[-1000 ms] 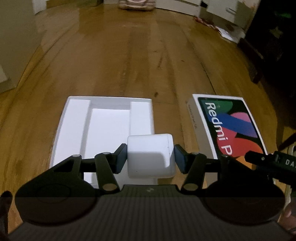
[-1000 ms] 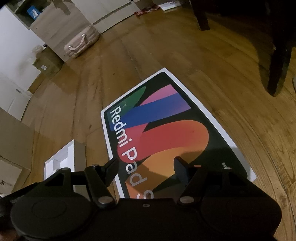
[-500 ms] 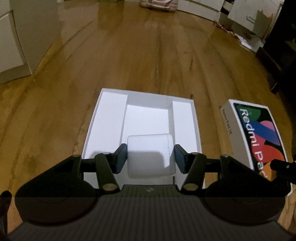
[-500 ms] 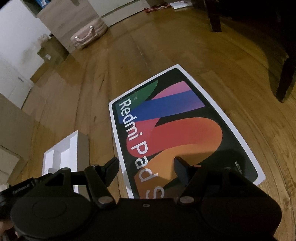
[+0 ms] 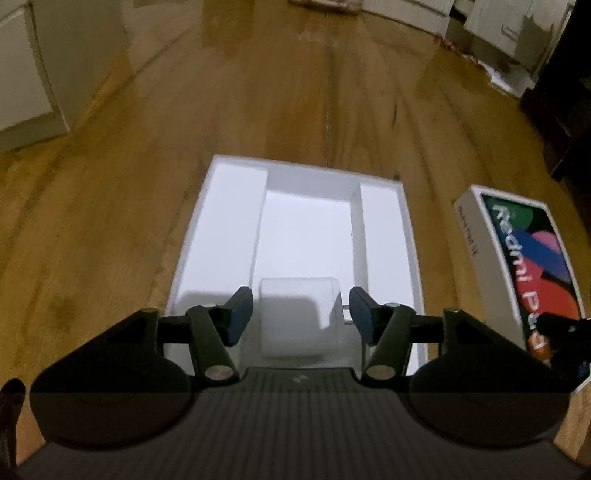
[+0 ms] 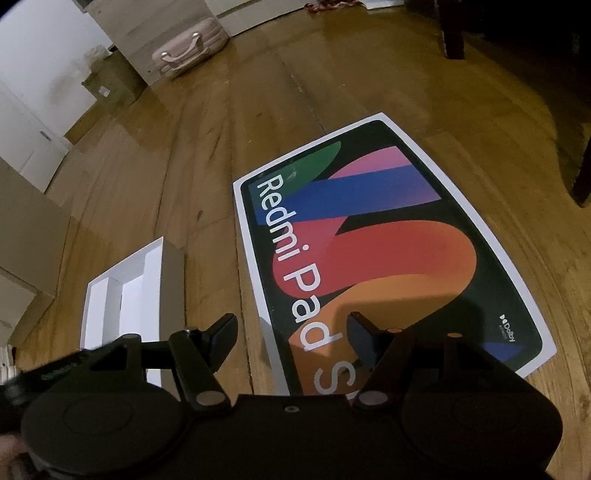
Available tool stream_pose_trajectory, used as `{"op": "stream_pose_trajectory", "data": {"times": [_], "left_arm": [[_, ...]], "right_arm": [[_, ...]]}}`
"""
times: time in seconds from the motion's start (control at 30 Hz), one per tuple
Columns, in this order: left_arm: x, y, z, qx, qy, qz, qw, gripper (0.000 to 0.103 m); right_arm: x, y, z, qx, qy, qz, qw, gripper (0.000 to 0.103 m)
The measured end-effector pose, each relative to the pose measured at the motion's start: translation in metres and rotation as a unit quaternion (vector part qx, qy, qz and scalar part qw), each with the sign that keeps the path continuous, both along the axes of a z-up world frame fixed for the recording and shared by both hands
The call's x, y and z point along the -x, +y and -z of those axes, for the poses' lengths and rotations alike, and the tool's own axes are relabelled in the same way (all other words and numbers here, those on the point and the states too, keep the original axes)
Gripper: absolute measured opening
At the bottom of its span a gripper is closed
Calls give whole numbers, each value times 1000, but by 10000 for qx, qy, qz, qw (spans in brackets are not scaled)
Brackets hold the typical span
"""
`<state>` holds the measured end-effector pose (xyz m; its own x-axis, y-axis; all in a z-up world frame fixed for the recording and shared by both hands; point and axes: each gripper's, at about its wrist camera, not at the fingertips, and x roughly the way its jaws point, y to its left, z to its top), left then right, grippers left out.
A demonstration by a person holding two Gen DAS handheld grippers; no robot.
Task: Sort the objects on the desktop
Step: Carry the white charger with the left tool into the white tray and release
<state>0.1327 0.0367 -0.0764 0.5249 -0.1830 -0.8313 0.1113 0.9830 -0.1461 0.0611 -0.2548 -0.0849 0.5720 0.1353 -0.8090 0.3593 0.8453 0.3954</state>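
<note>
A white charger block lies in the middle compartment of the open white box tray, at its near end. My left gripper is open around it, with gaps between the blue pads and the block. The Redmi Pad box lid lies flat on the wooden floor to the right of the tray; it also shows in the left wrist view. My right gripper is open and empty above the lid's near left corner. The tray also shows in the right wrist view.
A pink suitcase and white cabinets stand at the far side of the floor. Dark furniture legs stand at the right. Cardboard boxes sit at the back right.
My left gripper moved over the tray, lowered the charger block into the middle compartment and opened off it. My right gripper stayed open and shifted a little over the lid.
</note>
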Motion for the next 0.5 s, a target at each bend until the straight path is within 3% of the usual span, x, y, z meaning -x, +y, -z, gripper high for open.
{"op": "stream_pose_trajectory", "data": {"times": [0.1,0.2,0.5], "left_arm": [[7,2,-16,-186,13,-63,9998,69],[18,10,-23,-90,227,-263,9994,71],[36,-1,4,56,937,-163,9954,77]], "right_arm": [[0,-2,0,-44,-17,56,10000,71],[0,-3,-2,-83,-57,97,9999,71],[1,3,-13,-134,-215,-21,9997,71]]}}
